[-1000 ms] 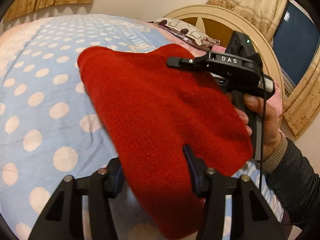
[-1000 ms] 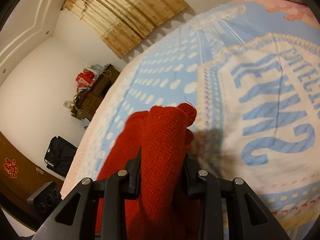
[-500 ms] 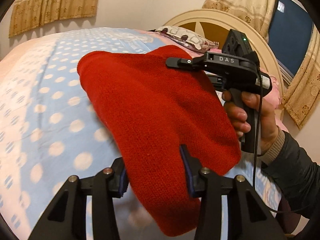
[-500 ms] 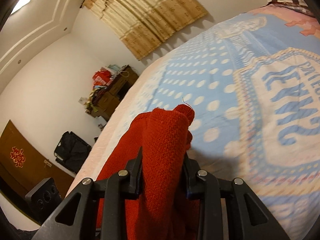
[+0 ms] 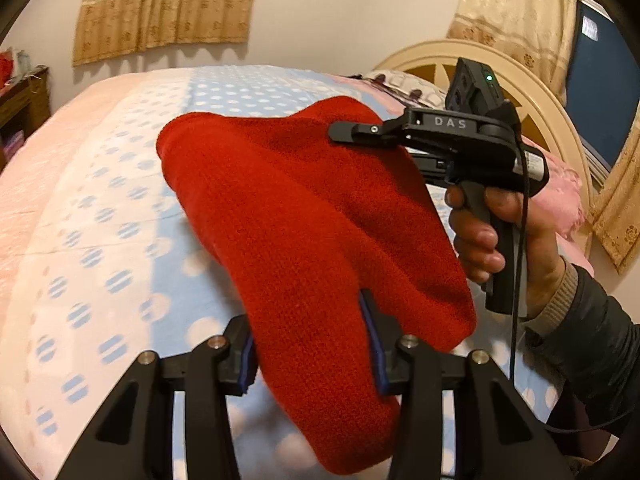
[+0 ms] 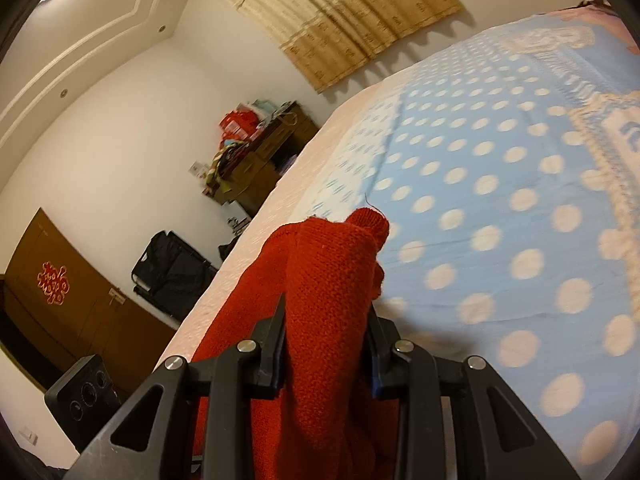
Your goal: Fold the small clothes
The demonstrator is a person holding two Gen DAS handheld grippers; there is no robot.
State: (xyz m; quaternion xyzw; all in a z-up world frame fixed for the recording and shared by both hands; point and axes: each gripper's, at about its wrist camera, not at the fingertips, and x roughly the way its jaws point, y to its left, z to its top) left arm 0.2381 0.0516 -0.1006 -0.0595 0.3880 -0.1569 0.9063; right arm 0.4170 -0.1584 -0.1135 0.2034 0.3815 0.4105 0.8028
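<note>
Left wrist view: my left gripper point(image 5: 312, 344) and right gripper point(image 5: 360, 136) each pinch the red knit point(image 5: 304, 216).
It hangs above the bed point(image 5: 100, 240) ahead; next, I judge, lay it flat and fold.

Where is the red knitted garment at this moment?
The red knitted garment is held above the polka-dot bedspread, clamped between the left gripper at its near edge and the right gripper at its far corner.

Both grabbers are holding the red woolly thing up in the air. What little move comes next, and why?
Probably lower it onto the dotted bedspread. The red knit garment hangs above the bed, pinched by the left hand-held gripper and the right hand-held gripper, and likely needs a flat surface to fold.
</note>
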